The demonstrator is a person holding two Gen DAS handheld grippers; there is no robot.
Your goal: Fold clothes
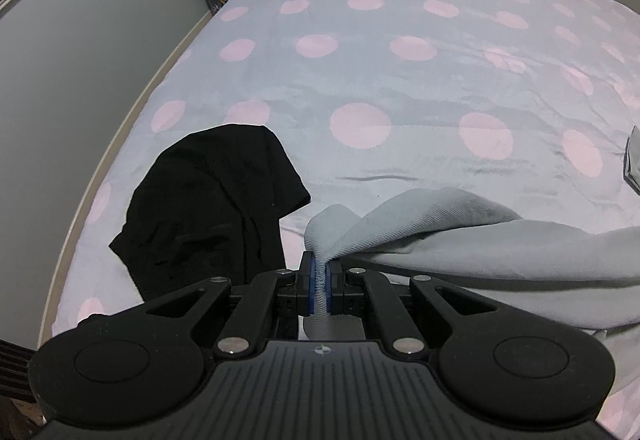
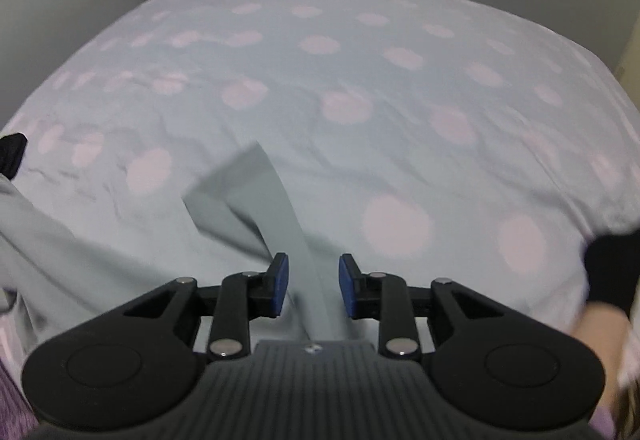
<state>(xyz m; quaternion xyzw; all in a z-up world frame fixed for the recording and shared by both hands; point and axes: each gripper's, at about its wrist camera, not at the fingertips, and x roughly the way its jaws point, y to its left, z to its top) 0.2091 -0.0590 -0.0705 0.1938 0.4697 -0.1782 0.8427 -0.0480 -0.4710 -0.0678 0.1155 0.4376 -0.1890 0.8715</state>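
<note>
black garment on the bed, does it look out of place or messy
Yes. The black garment lies crumpled near the bed's left edge, unfolded, beside the grey garment clamped in the left gripper.

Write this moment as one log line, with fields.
left gripper: shut on grey garment | right gripper: open, grey strip between fingers | black garment: on bed

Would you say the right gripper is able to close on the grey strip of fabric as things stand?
Probably yes: the right gripper is open, and the grey strip runs between its blue pads with nothing in the way, though motion blur hides exact contact.
</note>
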